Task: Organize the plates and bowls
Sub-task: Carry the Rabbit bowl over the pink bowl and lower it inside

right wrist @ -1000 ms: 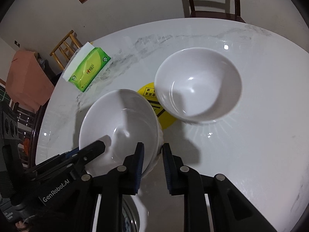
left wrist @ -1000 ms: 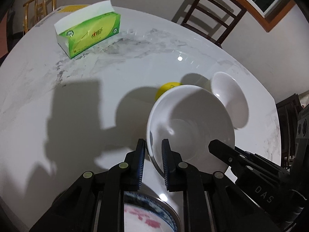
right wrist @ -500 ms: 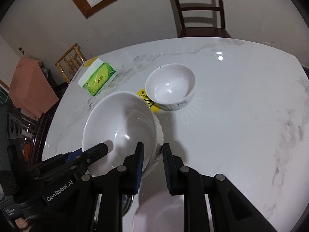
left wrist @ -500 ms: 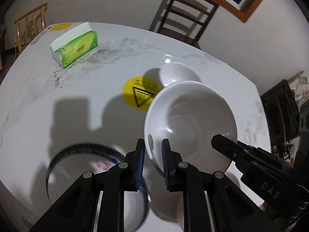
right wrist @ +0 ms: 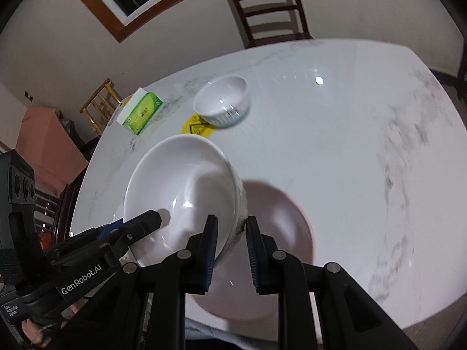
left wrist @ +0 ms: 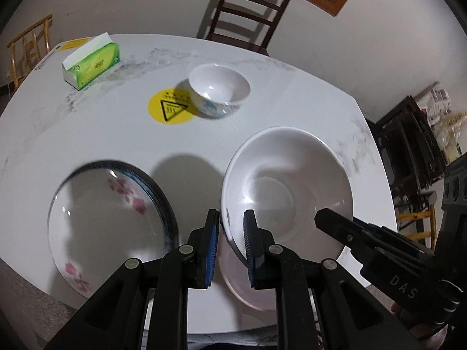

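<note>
A large white bowl [left wrist: 289, 186] [right wrist: 181, 192] hangs tilted above the near edge of the table, held by both grippers. My left gripper [left wrist: 232, 233] is shut on its left rim, and my right gripper [right wrist: 230, 233] is shut on its right rim. Under the bowl lies a pale pink plate [left wrist: 248, 288] [right wrist: 280, 262]. To the left sits a plate with pink flowers and a dark rim [left wrist: 108, 227]. Farther back, a small white bowl with a blue pattern [left wrist: 219, 90] [right wrist: 223, 103] stands beside a yellow warning sticker [left wrist: 170, 108].
The white marble table [left wrist: 292, 93] ends just below the grippers. A green tissue box [left wrist: 92, 62] [right wrist: 141, 110] stands at the back left. A dark wooden chair [left wrist: 251, 8] is behind the table, a yellow chair [left wrist: 29, 46] at the far left.
Both grippers have carried the large white bowl up and back toward the near edge. The small bowl now looks far away, and the flowered and pink plates have come into view.
</note>
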### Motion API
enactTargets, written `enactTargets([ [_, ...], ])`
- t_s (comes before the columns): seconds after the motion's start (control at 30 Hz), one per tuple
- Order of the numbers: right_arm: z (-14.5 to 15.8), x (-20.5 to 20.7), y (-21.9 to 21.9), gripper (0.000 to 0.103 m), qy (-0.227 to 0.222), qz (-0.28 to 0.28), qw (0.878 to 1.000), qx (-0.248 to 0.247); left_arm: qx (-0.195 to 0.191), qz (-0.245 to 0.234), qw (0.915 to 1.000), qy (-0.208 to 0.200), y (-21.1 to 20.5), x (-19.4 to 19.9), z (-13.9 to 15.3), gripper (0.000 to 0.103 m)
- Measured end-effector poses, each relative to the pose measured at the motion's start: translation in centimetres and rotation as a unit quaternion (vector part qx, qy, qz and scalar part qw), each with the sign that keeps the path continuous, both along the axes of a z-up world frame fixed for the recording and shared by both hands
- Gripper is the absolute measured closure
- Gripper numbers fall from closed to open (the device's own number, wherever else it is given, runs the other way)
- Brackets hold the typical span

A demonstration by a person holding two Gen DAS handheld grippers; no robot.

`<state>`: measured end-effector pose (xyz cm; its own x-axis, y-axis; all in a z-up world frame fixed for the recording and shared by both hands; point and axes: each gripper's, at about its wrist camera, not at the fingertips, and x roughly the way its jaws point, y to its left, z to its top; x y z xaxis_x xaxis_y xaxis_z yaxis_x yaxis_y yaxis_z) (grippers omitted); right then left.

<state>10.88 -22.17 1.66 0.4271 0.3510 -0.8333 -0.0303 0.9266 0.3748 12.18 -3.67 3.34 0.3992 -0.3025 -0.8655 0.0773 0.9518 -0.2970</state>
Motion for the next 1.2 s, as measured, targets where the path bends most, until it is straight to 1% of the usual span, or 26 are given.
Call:
enactTargets([
  [0.17, -1.8, -1.6, -1.2, 0.082, 0.013, -0.016, 1.000, 0.004, 0.012, -0.013, 0.9997, 0.017, -1.7, -1.0, -1.8, 0.089],
  [0.33, -2.9, -2.0, -1.6, 0.081, 0.023, -0.024, 0.999, 0.006, 0.023, -0.017, 0.9990, 0.034, -2.6, -1.6, -3.5, 0.089],
  [0.63, -4.1, -1.8, -1.4, 0.080, 0.038, -0.024, 0.999, -0.014, 0.043, -0.021, 0.9972, 0.057, -3.7, -1.2, -5.0, 0.089],
  [0.77, -4.7, -1.1, -1.0, 0.080, 0.046, -0.024, 0.998, -0.024, 0.047, -0.023, 0.9969, 0.059, -4.0, -0.9, -5.2, 0.089],
  [1.0, -4.9, -0.7, -0.7, 0.080, 0.049, -0.021, 0.998, -0.033, 0.048, -0.022, 0.9968, 0.060, -4.0, -0.6, -5.2, 0.083],
  [1.2, -4.6, -0.9, -0.8, 0.080, 0.042, -0.024, 0.998, -0.033, 0.044, -0.022, 0.9971, 0.059, -3.9, -0.6, -5.2, 0.083],
])
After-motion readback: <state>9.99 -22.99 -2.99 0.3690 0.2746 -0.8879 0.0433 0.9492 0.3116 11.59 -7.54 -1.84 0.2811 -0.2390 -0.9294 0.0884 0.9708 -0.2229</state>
